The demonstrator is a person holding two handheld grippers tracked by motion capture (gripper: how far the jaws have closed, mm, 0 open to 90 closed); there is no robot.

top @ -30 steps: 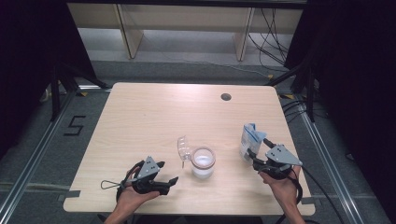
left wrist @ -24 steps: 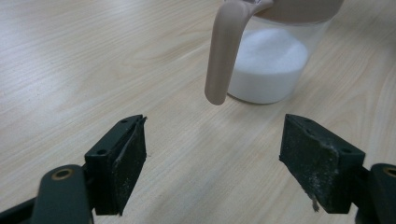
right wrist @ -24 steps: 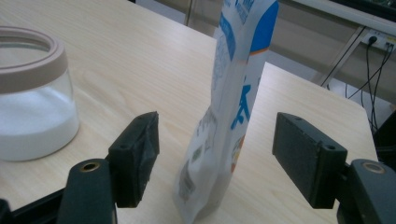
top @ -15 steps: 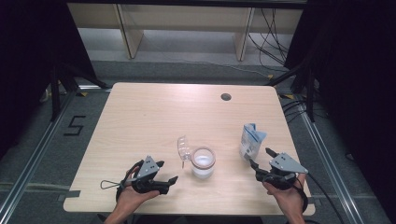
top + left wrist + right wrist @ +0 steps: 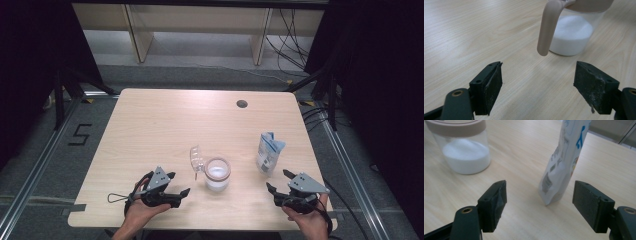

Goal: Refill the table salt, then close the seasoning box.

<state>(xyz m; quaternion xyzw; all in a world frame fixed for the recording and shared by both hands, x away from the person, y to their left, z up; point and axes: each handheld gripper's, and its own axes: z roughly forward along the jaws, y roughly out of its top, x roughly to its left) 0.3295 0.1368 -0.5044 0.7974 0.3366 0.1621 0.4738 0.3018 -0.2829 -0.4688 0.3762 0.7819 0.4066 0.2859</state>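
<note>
Both tongs (image 5: 279, 181) stand apart from the upright pouch (image 5: 269, 152).

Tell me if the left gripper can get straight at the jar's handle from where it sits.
Probably yes: the left gripper is open, and bare table lies between it and the handle of the jar.

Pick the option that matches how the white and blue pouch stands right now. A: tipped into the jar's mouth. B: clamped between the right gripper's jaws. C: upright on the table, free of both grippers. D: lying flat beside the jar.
C: the pouch stands upright on the table, ahead of the right gripper, whose open jaws touch nothing; the jar of white powder sits apart from it.
</note>
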